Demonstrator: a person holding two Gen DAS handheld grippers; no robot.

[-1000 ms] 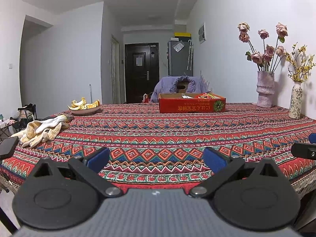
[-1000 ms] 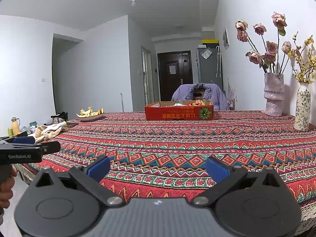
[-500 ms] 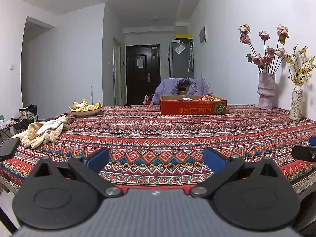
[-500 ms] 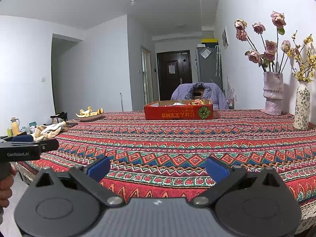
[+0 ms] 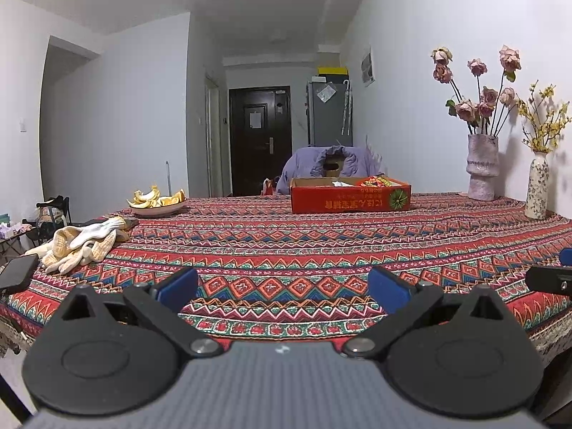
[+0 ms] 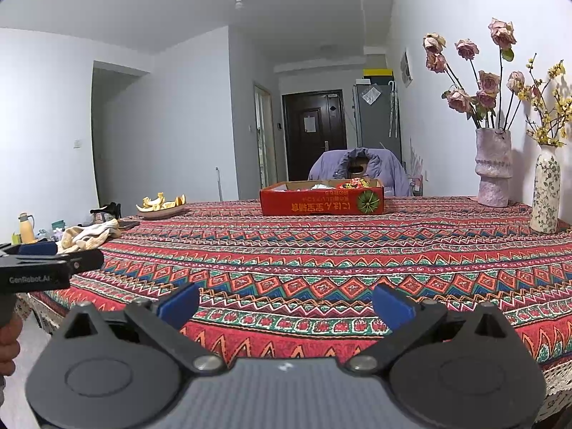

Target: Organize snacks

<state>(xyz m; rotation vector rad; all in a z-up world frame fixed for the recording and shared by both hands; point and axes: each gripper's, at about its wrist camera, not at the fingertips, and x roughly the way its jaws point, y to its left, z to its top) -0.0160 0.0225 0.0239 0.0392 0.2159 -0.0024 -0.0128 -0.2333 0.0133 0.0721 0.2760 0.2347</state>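
Note:
A shallow red cardboard box (image 5: pixel 350 198) (image 6: pixel 321 202) stands at the far side of the table, with snack packets (image 5: pixel 377 181) (image 6: pixel 354 183) showing above its rim. My left gripper (image 5: pixel 282 287) hovers over the near table edge, open, nothing between its blue pads. My right gripper (image 6: pixel 286 302) is likewise open and empty at the near edge, far from the box. The left gripper's body shows at the left border of the right wrist view, held by a hand (image 6: pixel 9 343).
A patterned red tablecloth (image 5: pixel 304 250) covers the table. White work gloves (image 5: pixel 80 241) and a dark phone (image 5: pixel 18 271) lie at the left, a plate of peels (image 5: pixel 157 202) behind them. Two vases of flowers (image 5: pixel 482 168) (image 5: pixel 536 189) stand at the far right by the wall. A chair with a purple coat (image 5: pixel 329 164) is behind the box.
Both views have shifted slightly; the grippers rose or tilted a little. Jaws stay open and nothing on the table moved.

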